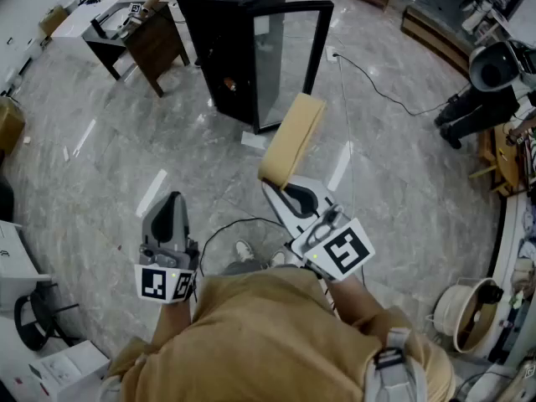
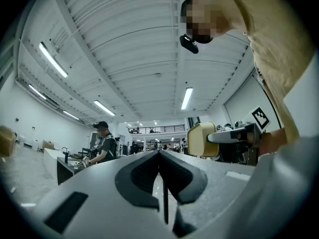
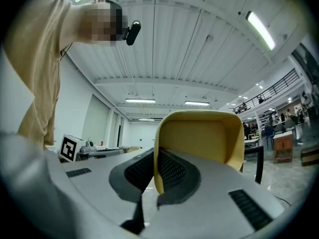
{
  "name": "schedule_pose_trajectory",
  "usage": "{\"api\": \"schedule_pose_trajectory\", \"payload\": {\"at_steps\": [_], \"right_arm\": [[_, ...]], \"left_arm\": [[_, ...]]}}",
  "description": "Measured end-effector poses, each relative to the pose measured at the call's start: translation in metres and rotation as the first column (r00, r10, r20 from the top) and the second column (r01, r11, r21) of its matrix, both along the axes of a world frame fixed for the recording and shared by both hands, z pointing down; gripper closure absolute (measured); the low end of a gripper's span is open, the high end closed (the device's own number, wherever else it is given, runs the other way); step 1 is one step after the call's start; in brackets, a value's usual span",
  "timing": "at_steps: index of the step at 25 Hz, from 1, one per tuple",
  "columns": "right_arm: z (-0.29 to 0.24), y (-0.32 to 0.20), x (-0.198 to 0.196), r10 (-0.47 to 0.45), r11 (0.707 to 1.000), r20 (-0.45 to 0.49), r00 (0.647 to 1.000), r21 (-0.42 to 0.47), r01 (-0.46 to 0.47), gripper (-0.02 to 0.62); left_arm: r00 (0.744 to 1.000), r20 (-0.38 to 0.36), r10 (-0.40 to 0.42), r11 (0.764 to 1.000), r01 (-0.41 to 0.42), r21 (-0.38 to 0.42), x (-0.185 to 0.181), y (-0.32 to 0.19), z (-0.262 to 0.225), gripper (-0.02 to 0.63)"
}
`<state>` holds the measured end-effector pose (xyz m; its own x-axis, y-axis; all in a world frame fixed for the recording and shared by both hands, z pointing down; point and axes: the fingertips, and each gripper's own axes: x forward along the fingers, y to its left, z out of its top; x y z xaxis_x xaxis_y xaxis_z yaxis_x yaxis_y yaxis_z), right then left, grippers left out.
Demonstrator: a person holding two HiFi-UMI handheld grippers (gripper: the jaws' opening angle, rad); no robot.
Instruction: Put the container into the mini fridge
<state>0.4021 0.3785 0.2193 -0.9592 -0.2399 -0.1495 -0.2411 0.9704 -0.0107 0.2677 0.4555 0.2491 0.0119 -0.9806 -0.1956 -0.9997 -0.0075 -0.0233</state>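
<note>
Right gripper (image 3: 155,156): clenched on one side wall of the yellow container (image 3: 199,133), wall pinched between the jaws, open mouth facing the gripper's camera. Head view: container (image 1: 293,136) held in the air at 12 o'clock from the right gripper (image 1: 280,187), tilted, with its far edge toward 1 o'clock. Left gripper (image 2: 160,156): jaws closed together on nothing; in the head view the left gripper (image 1: 172,203) sits at 9 o'clock from the right, well apart. Mini fridge (image 1: 222,48) stands at 11 o'clock beyond the container, its glass door (image 1: 289,57) swung open, lower door corner near the container's far edge. Bare floor (image 1: 109,149) lies open from 9 to 11 o'clock. A cable (image 1: 377,90) runs at 1 o'clock; a side table (image 1: 142,36) stands at 10 o'clock, apart from the fridge.
</note>
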Motion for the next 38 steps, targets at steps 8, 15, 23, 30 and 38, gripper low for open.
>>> {"api": "schedule_pose_trajectory", "payload": {"at_steps": [8,15,23,30,38], "right_arm": [[0.002,-0.012,-0.041,-0.013,1.000,-0.023,1.000,0.026,0.014,0.592],[-0.002,-0.027,-0.069,0.016,0.999,-0.031,0.999,0.052,-0.014,0.592],[-0.002,-0.041,-0.104,0.037,0.997,-0.045,0.998,0.074,-0.033,0.592],[-0.004,-0.044,-0.138,0.050,0.993,-0.050,0.998,0.108,-0.044,0.592],[-0.001,-0.049,-0.163,0.064,0.993,-0.057,0.996,0.108,-0.057,0.592]], "left_arm": [[1.000,-0.009,-0.014,1.000,0.014,-0.015,-0.044,-0.004,0.007,0.604],[1.000,-0.001,0.008,1.000,-0.008,0.001,-0.068,-0.023,0.001,0.604],[1.000,-0.018,0.020,1.000,-0.020,0.006,-0.105,-0.032,0.007,0.604],[0.999,-0.026,0.040,0.999,-0.039,0.016,-0.137,-0.043,0.012,0.604],[0.997,-0.036,0.061,0.998,-0.061,0.008,-0.160,-0.048,0.017,0.604]]}}
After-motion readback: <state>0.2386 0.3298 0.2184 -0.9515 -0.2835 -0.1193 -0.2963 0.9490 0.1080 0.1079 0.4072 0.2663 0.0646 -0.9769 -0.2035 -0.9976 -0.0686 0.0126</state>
